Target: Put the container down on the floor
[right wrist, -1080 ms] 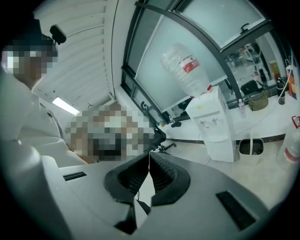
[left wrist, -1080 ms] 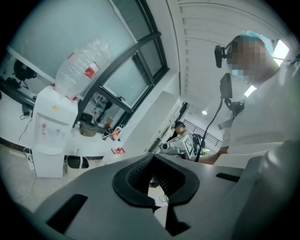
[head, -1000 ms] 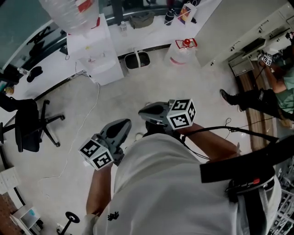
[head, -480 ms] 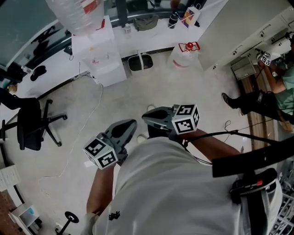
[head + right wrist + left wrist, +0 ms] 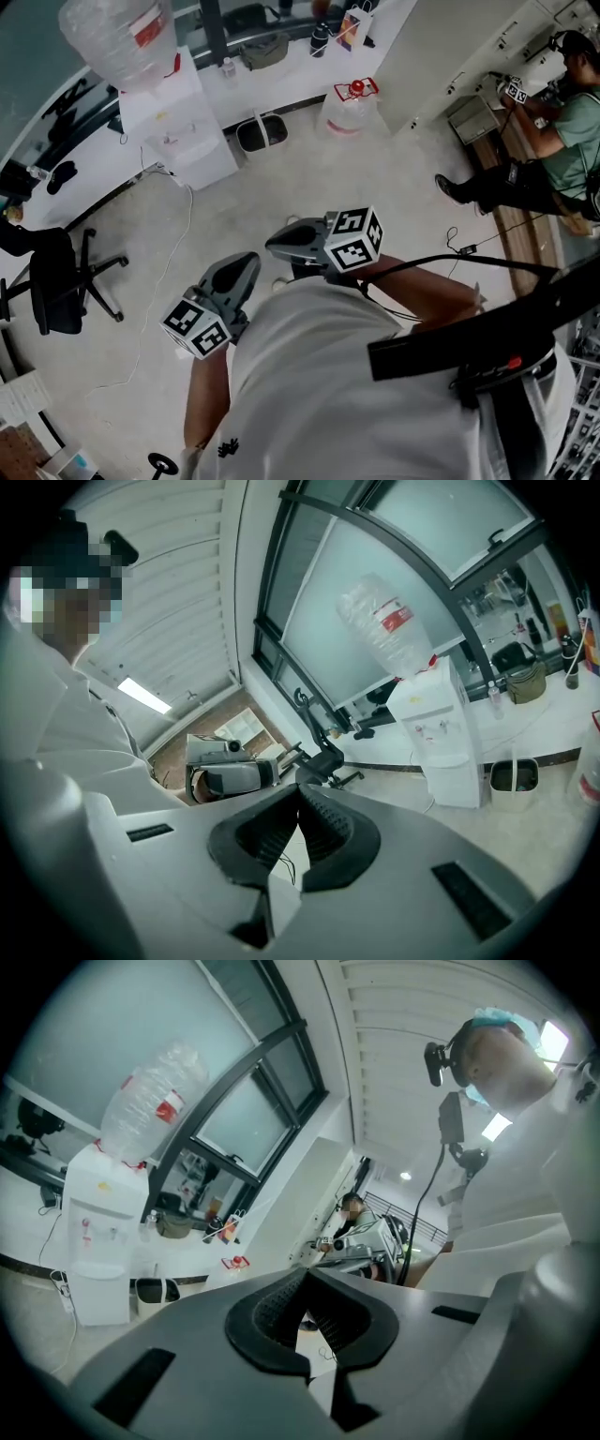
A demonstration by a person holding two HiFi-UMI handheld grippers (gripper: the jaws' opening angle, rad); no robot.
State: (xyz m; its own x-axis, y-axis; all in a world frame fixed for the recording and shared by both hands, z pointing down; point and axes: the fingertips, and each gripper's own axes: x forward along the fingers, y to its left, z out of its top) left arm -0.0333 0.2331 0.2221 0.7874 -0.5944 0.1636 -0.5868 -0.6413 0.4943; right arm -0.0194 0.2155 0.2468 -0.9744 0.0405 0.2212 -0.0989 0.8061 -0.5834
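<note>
Left gripper (image 5: 306,1277) and right gripper (image 5: 298,789), fingers (image 5: 333,841) clenched on nothing, above the floor (image 5: 234,216); water jug (image 5: 347,111) already stands there, so probably best left undisturbed

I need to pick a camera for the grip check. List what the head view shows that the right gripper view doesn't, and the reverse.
Head view only: the left gripper and a seated person in green. Right gripper view only: the jaws of the right gripper, closed tip to tip with nothing between them. Both: the water dispenser, the bin beside it and the black office chair.
</note>
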